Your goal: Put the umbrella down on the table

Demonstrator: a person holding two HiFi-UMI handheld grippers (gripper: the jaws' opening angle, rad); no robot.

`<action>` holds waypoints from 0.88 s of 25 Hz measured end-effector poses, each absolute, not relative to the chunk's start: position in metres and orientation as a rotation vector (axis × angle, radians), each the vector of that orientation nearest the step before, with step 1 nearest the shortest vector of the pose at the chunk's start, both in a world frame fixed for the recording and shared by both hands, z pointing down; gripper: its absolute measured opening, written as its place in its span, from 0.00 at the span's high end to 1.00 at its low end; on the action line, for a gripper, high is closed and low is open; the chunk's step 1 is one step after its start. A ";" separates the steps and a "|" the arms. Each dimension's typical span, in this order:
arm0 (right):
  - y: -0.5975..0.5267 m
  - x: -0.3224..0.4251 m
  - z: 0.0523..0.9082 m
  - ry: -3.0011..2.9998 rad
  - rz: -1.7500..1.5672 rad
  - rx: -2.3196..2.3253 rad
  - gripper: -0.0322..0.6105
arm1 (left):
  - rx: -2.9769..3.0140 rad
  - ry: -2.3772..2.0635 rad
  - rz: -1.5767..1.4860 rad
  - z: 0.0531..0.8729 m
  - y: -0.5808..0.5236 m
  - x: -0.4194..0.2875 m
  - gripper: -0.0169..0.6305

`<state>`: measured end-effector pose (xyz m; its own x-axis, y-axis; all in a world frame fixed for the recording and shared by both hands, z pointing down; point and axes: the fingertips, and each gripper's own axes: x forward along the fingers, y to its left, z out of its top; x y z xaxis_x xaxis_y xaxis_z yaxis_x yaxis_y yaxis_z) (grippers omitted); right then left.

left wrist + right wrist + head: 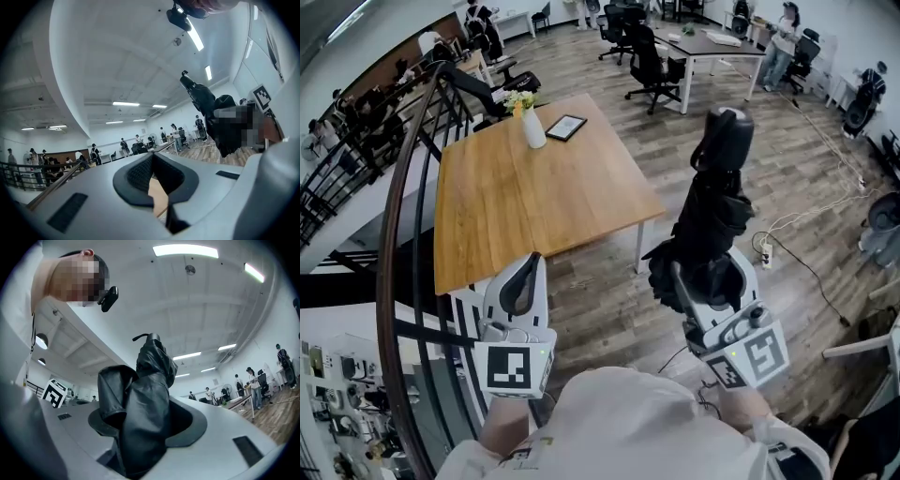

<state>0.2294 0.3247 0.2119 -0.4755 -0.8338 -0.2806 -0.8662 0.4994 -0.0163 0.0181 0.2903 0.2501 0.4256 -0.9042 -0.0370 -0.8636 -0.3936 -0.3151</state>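
Note:
A folded black umbrella (712, 211) stands nearly upright in my right gripper (709, 278), which is shut on its lower part, out over the wood floor to the right of the table. In the right gripper view the umbrella (146, 394) fills the space between the jaws and rises past them, with my right gripper (143, 420) clamped around it. The wooden table (544, 202) lies ahead and to the left. My left gripper (523, 281) hangs by the table's near corner, shut with nothing in it. The left gripper view shows the left gripper (152, 159) with its pads together and the umbrella (206, 101) off to the right.
A white vase of flowers (532, 124) and a dark tablet (566, 127) sit at the table's far end. A curved stair railing (401, 225) runs along the left. Office chairs (652, 61), another desk (712, 42) and floor cables (797, 230) lie beyond; people stand far off.

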 end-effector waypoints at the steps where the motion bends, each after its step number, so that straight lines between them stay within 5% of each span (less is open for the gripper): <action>1: 0.324 0.228 0.213 2.494 0.188 -1.447 0.54 | -2.402 1.525 -0.203 0.251 0.289 0.017 0.95; 22: 0.259 0.250 0.245 2.576 0.050 -1.460 0.54 | -2.469 1.588 -0.301 0.272 0.245 0.046 0.95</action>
<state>0.2499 0.2587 0.2450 -0.5016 -0.8477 -0.1726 -0.8538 0.5172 -0.0591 0.0462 0.2446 0.2715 0.4052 -0.9117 0.0675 -0.8731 -0.4078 -0.2673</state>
